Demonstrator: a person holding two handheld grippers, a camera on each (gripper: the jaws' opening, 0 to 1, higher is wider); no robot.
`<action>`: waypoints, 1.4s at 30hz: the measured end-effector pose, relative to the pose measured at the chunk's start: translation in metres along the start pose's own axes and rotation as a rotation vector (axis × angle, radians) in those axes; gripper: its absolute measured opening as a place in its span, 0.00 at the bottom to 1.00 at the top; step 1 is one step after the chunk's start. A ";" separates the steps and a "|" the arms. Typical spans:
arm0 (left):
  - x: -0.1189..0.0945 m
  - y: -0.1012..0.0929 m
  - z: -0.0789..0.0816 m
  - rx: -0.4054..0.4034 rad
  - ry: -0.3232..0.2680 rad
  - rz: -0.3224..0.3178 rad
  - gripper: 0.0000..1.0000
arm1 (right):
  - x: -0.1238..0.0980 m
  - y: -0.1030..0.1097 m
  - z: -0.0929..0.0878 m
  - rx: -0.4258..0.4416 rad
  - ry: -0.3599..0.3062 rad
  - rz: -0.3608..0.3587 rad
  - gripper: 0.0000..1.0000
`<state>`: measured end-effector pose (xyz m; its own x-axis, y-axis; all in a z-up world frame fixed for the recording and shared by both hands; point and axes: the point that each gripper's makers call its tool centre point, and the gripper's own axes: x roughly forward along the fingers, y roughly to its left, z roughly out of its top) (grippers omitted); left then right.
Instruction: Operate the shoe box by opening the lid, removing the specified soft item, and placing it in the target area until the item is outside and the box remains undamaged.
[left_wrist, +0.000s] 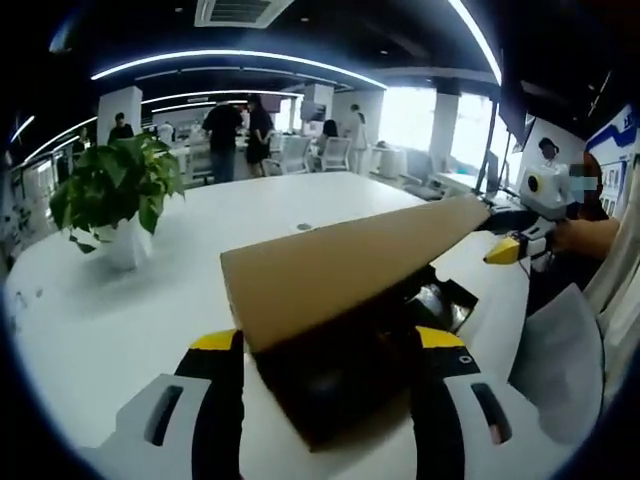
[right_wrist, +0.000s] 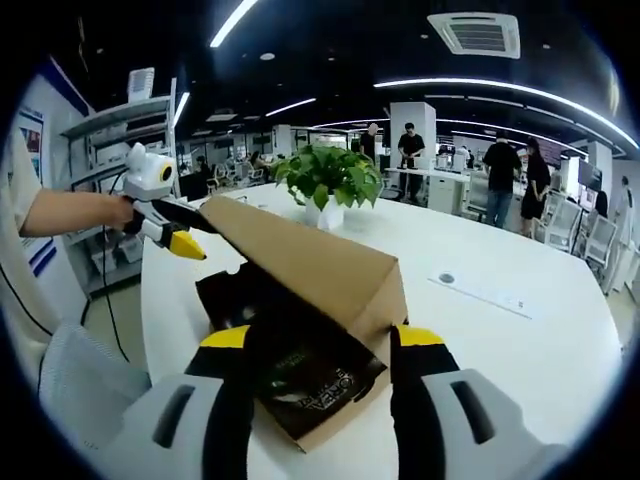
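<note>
Shoe box (right_wrist: 300, 300) lid raised on white table (right_wrist: 520, 340), office apparently busy

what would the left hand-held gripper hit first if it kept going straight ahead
Probably the shoe box, whose near end already sits between the left hand-held gripper jaws, under the raised lid. Depth is hard to judge.

Brown cardboard shoe box (right_wrist: 300, 385) resting on the white table, black inside, printed dark wrapping with pale lettering visible in its near end. Hinged lid (right_wrist: 310, 260) raised at a slant, plain brown, one long edge up and tilted over the opening; seen in the left gripper view as a broad brown flap (left_wrist: 340, 265) above the dark interior (left_wrist: 340, 380). Soft item not clearly distinguishable within.
</note>
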<state>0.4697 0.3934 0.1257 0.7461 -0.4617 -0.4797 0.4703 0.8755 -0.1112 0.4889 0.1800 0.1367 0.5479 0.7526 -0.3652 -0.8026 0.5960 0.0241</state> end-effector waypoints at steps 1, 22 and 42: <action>0.000 0.002 0.001 0.005 0.002 0.005 0.62 | 0.000 -0.001 0.001 0.000 0.000 -0.001 0.48; 0.006 0.030 0.025 0.012 -0.018 0.090 0.35 | 0.009 -0.021 0.017 -0.032 -0.007 -0.014 0.43; 0.014 0.053 0.041 0.019 -0.030 0.168 0.17 | 0.019 -0.037 0.028 -0.051 -0.014 -0.023 0.42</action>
<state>0.5241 0.4274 0.1486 0.8287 -0.3129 -0.4640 0.3459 0.9381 -0.0149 0.5351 0.1797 0.1549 0.5690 0.7430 -0.3523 -0.8006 0.5983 -0.0312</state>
